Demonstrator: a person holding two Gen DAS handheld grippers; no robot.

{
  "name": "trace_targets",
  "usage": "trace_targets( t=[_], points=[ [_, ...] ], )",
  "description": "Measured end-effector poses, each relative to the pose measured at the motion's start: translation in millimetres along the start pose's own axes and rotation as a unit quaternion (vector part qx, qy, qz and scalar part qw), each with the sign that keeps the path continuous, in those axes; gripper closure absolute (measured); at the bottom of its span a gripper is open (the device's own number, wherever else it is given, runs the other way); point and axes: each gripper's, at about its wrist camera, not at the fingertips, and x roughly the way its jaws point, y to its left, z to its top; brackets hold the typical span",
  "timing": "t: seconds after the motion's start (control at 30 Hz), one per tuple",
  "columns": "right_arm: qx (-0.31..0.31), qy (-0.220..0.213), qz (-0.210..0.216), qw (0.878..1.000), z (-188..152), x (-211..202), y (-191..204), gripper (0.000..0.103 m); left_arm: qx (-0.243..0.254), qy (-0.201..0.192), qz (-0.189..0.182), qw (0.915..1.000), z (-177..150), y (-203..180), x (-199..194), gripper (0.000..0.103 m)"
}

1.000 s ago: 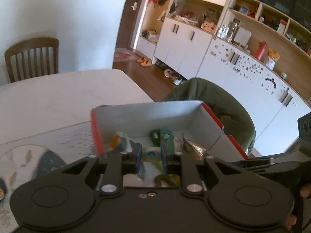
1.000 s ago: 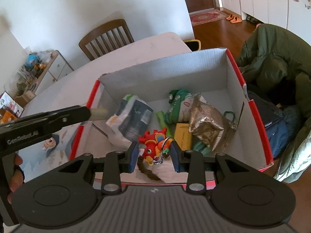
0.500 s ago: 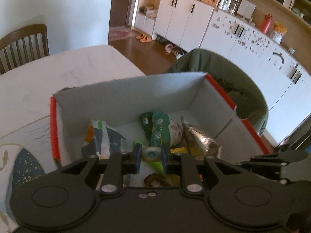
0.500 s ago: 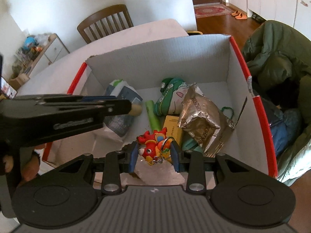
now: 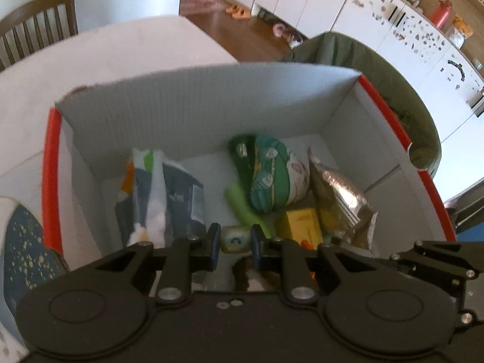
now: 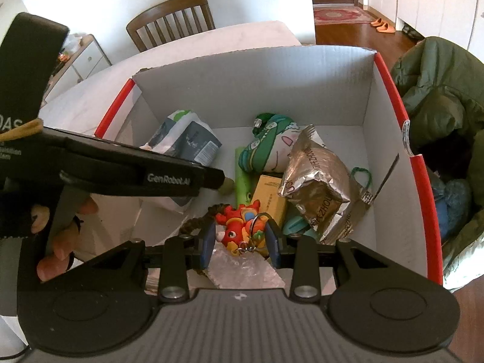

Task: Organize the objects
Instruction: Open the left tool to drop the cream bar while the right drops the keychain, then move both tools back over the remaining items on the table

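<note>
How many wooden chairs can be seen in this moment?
1. A single wooden chair with a slatted back stands at the far side of the white table, beyond the red-edged box. Others may be hidden outside both views.

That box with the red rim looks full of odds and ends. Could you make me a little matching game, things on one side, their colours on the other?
Things in the box:
1. crinkled snack bag
2. small carton
3. dragon keychain
4. tube

Colours:
A. yellow
B. light green
C. silver
D. red

Pairs: 1-C, 2-A, 3-D, 4-B
</note>
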Motion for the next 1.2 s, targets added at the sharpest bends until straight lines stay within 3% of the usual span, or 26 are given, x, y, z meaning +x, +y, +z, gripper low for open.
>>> trace_targets(
  t=[0.13,0.27,0.5,0.9,1.2],
  points=[
    [0.003,0.001,0.005,1.0,0,0,-3,0.068,0.007,0.02,0.0,0.9998,0,-1,4,0.083],
    [0.006,-0.001,0.007,1.0,0,-3,-5,0.068,0.007,0.032,-0.001,0.9995,-1,0,6,0.076],
    [0.01,-0.013,0.019,1.0,0,-18,-7,0.068,0.0,0.026,-0.013,0.9996,-9,6,-3,0.071],
    [0.004,-0.048,0.029,0.998,3,-52,2,0.067,-0.002,-0.051,-0.037,0.998,-29,9,-70,0.064],
    [-0.007,-0.08,0.033,0.996,5,-73,32,0.062,-0.013,-0.102,-0.029,0.9943,-44,29,-111,0.063]
  ],
)
